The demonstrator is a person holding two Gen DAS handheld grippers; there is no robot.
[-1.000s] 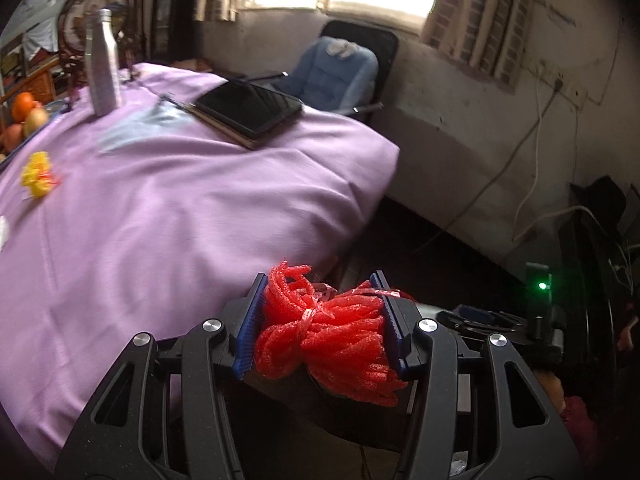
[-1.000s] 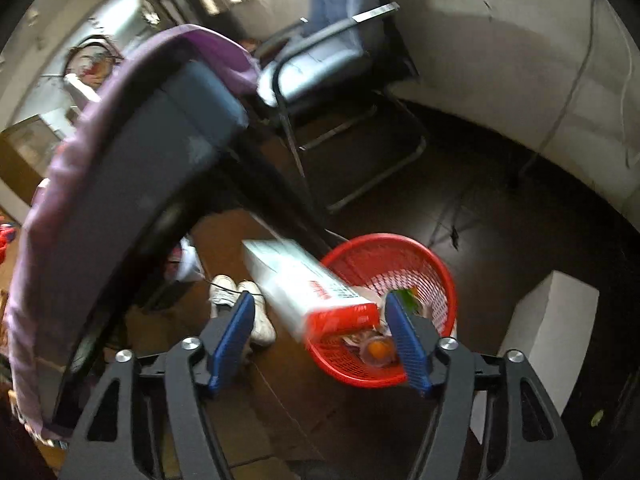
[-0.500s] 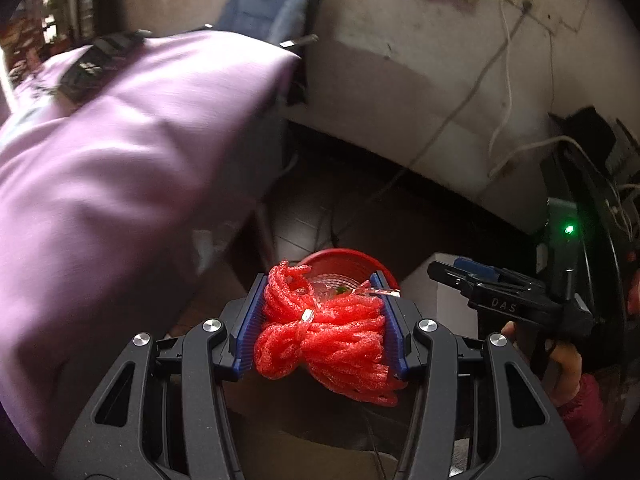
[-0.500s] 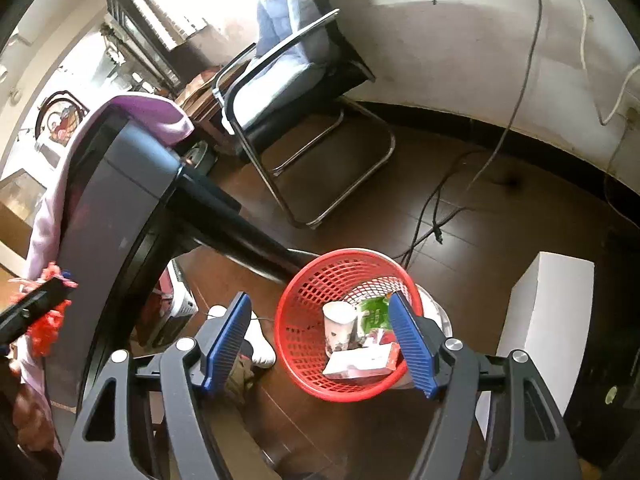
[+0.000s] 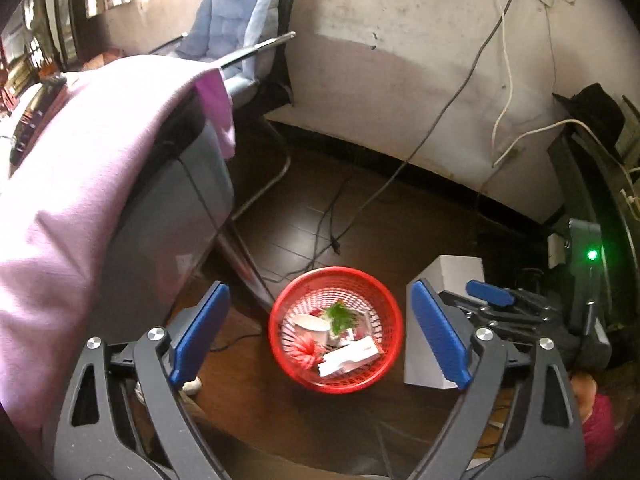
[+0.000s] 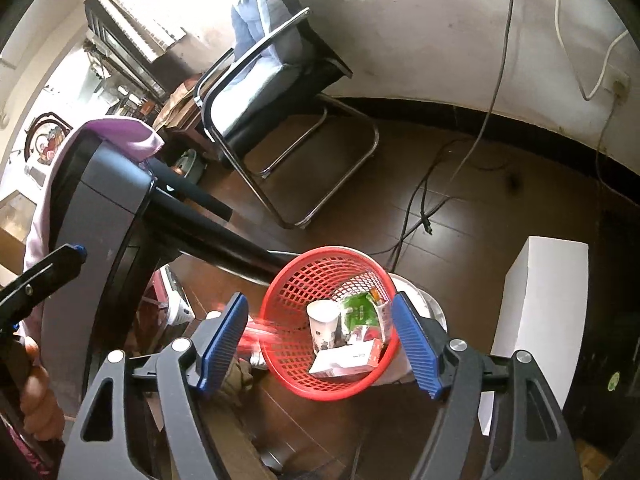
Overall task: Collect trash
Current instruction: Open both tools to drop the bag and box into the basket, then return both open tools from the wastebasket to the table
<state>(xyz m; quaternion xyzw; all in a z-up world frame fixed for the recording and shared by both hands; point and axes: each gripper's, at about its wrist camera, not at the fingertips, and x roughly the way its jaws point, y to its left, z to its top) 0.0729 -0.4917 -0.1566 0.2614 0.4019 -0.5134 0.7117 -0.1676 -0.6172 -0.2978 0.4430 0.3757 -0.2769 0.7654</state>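
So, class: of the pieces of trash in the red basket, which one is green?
The crumpled green wrapper, wedged between the paper cup and the basket wall. The cup is white and printed; the flat carton is white with a red end.

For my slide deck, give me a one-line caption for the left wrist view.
Open left gripper above a red basket holding a paper cup, carton and red netting.
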